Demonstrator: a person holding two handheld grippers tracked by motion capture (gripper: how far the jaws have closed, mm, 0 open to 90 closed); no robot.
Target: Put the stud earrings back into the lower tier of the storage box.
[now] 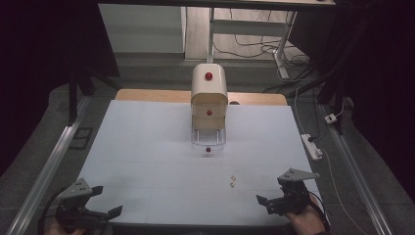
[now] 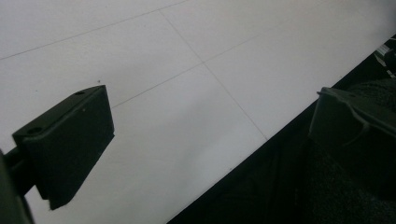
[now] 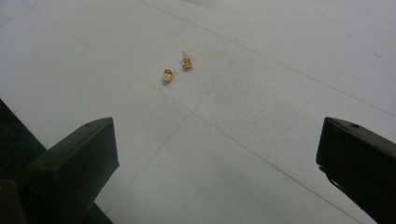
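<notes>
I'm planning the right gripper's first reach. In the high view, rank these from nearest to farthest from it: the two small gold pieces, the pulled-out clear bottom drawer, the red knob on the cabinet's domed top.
From the right gripper:
1. Two small gold pieces, just ahead and to its left on the white table; too close together to rank apart.
2. Clear bottom drawer, mid-table.
3. Top red knob, at the far edge.

A lab or test room is showing here: a white surface point(image 1: 147, 147) is standing between metal rails point(image 1: 44, 166), with a power strip point(image 1: 311, 146) lying beside that surface.
</notes>
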